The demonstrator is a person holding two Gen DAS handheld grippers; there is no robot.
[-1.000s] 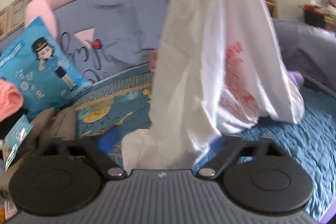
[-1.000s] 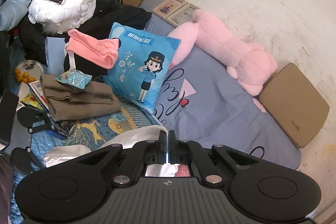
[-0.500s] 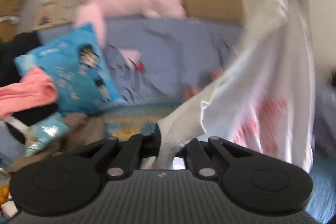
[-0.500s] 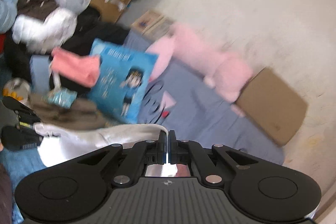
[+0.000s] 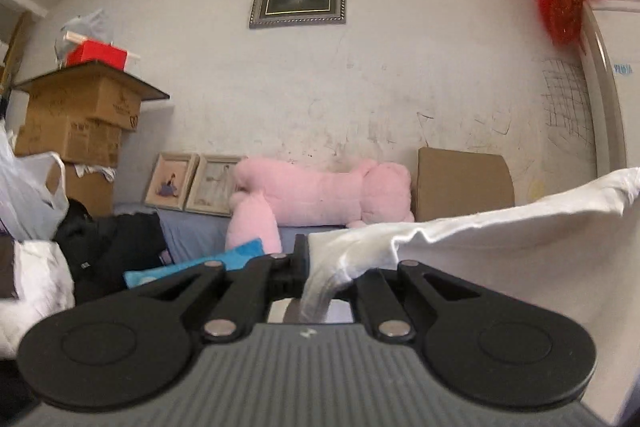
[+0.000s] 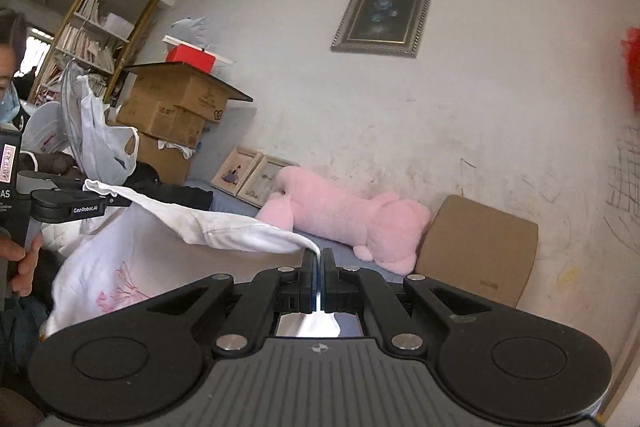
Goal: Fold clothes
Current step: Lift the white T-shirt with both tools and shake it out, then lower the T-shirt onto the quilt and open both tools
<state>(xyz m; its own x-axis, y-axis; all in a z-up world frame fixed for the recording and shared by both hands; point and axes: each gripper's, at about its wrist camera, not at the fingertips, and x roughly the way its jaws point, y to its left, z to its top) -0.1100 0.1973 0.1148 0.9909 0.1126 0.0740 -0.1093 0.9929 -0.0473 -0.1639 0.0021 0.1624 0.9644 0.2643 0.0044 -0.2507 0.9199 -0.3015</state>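
A white T-shirt (image 6: 168, 227) with a pink print hangs stretched in the air between both grippers. My right gripper (image 6: 319, 259) is shut on one corner of its upper edge. My left gripper (image 5: 316, 259) is shut on the other corner, and the white T-shirt (image 5: 500, 247) runs off to the right in that view. In the right wrist view the left gripper (image 6: 96, 201) shows at the far left, held by a person's hand (image 6: 24, 263). The shirt's lower part droops below the stretched edge.
A pink plush toy (image 6: 352, 215) and a brown cardboard piece (image 6: 476, 251) lie on the blue-sheeted bed against the wall. Stacked cardboard boxes (image 6: 172, 115), two leaning pictures (image 5: 192, 183), bags and dark clothes (image 5: 112, 247) crowd the left side.
Both grippers have risen and tilted up from the bed toward the wall. The left gripper, open a second ago, has shut on the shirt, which is now spread out between the two.
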